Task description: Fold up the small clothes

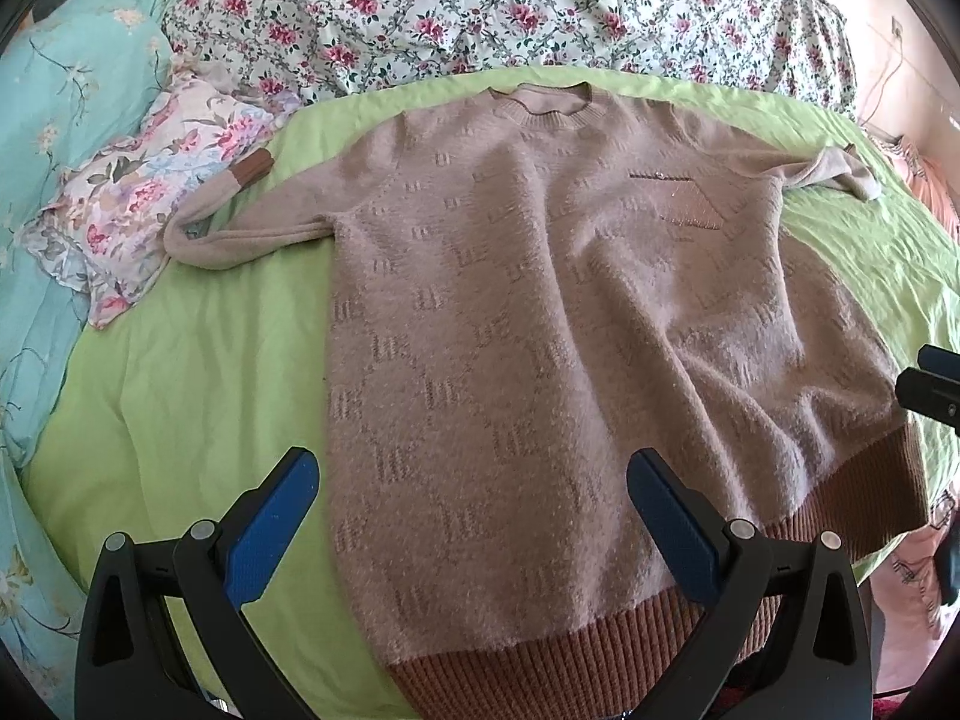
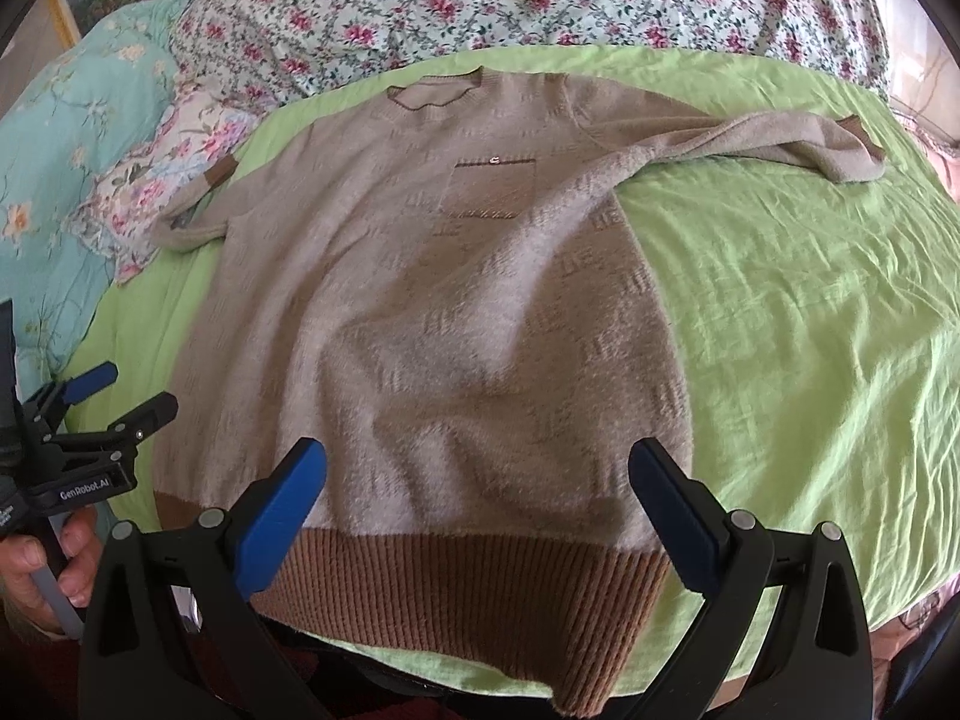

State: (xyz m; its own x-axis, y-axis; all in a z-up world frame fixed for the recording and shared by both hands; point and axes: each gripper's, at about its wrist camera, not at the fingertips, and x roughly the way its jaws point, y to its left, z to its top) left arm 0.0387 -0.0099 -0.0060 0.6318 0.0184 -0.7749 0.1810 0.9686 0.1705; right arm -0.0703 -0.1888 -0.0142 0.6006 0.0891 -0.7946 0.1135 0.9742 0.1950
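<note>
A beige knitted sweater with a brown ribbed hem lies front up on the green sheet, collar far, hem near. Its chest pocket faces up. One sleeve bends out onto a floral pillow at the left; the other sleeve stretches out to the right. My left gripper hovers open over the hem's left part, empty. My right gripper hovers open over the hem's middle, also empty. The left gripper shows at the right wrist view's left edge, held by a hand.
A floral pillow and a turquoise quilt lie at the left. A flowered duvet is bunched behind the collar. Bare green sheet spreads to the right of the sweater. The bed's near edge runs just below the hem.
</note>
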